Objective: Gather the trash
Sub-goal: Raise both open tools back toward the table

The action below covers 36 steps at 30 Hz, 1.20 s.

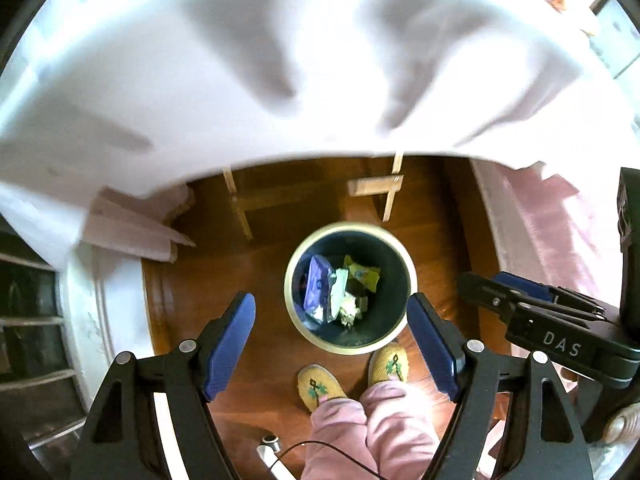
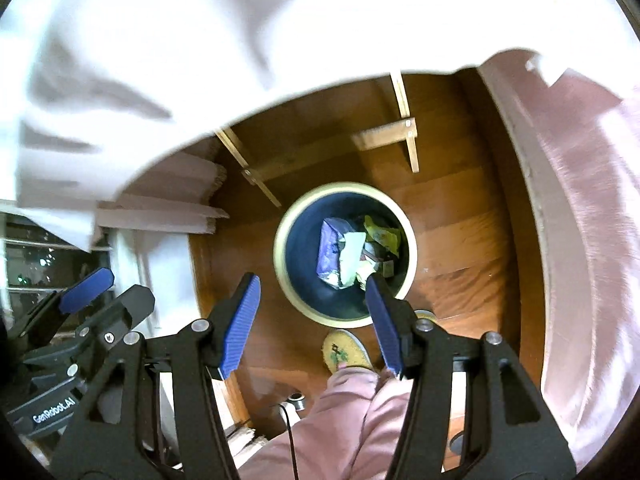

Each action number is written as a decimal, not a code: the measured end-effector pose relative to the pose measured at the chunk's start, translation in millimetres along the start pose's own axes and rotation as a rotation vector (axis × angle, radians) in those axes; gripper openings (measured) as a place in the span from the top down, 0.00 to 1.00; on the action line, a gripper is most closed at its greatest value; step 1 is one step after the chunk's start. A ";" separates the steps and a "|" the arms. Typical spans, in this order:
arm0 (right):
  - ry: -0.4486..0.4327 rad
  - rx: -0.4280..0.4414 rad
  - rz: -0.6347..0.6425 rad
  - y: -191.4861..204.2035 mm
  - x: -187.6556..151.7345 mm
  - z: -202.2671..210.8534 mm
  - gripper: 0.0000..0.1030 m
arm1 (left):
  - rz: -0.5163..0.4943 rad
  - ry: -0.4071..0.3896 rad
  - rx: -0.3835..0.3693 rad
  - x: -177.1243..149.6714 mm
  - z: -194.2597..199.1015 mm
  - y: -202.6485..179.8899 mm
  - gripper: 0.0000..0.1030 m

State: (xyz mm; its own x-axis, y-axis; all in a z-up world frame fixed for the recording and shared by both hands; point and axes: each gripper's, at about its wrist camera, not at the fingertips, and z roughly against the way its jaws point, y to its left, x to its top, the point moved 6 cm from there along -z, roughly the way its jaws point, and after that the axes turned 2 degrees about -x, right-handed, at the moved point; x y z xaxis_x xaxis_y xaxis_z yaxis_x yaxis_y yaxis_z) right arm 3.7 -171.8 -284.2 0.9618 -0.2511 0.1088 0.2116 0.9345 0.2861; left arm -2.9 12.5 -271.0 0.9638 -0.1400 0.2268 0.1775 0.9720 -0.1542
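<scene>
Left wrist view first: the left gripper (image 1: 331,346) is spread wide with nothing between its blue pads, pointing pretty much straight down at the floor. The trash bin (image 1: 394,332), a round one with a cream rim and dark inside, sits on the wood floor right in the gap between the fingers, so it's dead ahead of that gripper. Inside you can see a purple wrapper (image 1: 316,282), a yellow wrapper (image 1: 362,276) and some crumpled white paper (image 1: 347,309). The person's slippers (image 1: 320,387) are just on the near side of the bin, and the right gripper (image 1: 536,300) pokes in from the right edge, hard to say from here how wide it is. Right wrist view: the right gripper (image 2: 312,286) is also wide and empty, but the bin (image 2: 286,276) lies a bit off toward its right finger, which overlaps the near part of the rim, rather than centred. The left gripper (image 2: 86,290) shows at the lower left. A big white cloth (image 2: 280,32) hangs blurry across the top of both views. So both are above the bin, the left one lined up better; no loose trash shows up on the floor, so the next piece probably means turning away from the bin.
</scene>
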 end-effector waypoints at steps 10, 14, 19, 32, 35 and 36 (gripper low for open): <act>-0.117 0.020 -0.020 32.9 8.9 133.5 0.50 | -0.065 -0.161 0.056 42.0 154.7 -18.5 0.23; -0.173 0.028 -0.001 48.2 14.9 177.2 0.50 | -0.076 -0.191 0.058 52.3 198.4 -23.9 0.23; -0.250 0.033 0.006 62.6 25.1 224.4 0.50 | -0.081 -0.215 0.035 61.2 235.5 -23.0 0.24; -0.441 0.012 0.038 102.0 75.1 306.7 0.50 | -0.117 -0.386 0.011 113.9 310.8 -17.3 0.24; -0.479 0.005 0.043 108.7 90.1 320.7 0.50 | -0.134 -0.414 0.004 131.4 321.9 -17.6 0.24; -0.488 0.004 0.044 109.8 94.3 324.0 0.50 | -0.142 -0.423 0.003 138.0 325.4 -17.8 0.24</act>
State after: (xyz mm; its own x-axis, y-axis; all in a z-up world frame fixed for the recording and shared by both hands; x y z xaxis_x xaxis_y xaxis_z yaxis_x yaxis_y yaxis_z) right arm 61.5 -174.6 65.9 0.7761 -0.3013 0.5540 0.1709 0.9461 0.2752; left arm 62.2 37.4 76.0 0.7639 -0.1828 0.6189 0.3008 0.9494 -0.0908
